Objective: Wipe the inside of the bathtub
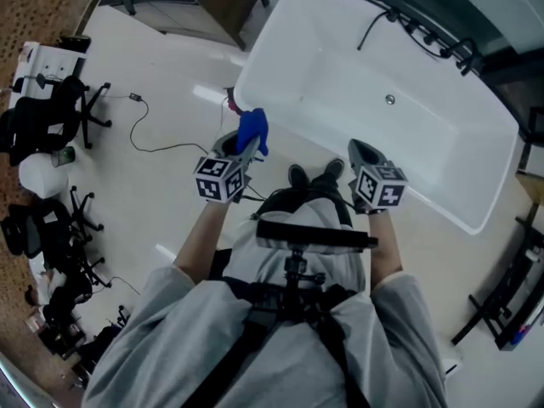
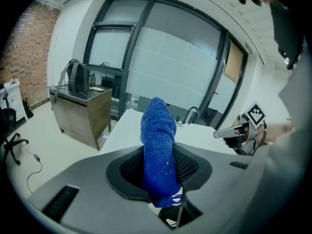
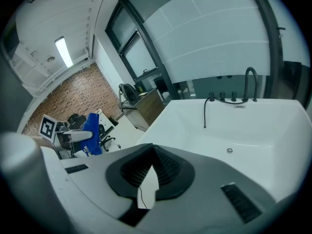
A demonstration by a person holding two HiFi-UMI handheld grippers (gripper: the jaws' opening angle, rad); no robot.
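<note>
Office chairs [image 1: 51, 113] and a loose cable [image 1: 153, 134] on the floor sit well left of the left fingers; not task-relevant.

Left gripper [image 1: 242, 150]: fingers clamped on a blue cloth [image 2: 158, 145]. The cloth is pinched low down and its free end sticks up and out past the fingertips. In the head view it hangs just ahead of the fingers, near the tub's left corner and outside the basin. Contact with the rim can't be told.

Cloth looks like terry: soft, light and limp, so it should fold over under pressure. The grip near one end leaves a good wad free for wiping; a bunched mid-cloth hold would be firmer.

Right gripper [image 1: 361, 153]: fingers together, nothing between them, about at the near rim.

Bathtub [image 1: 374, 58] lies ahead of and to the right of both pairs of fingers. It is white, glossy, hard and likely slick. The drain [image 1: 389, 99] is beyond the right fingers and black taps [image 1: 442, 49] stand on the far edge. Wiping not started, by my read.
</note>
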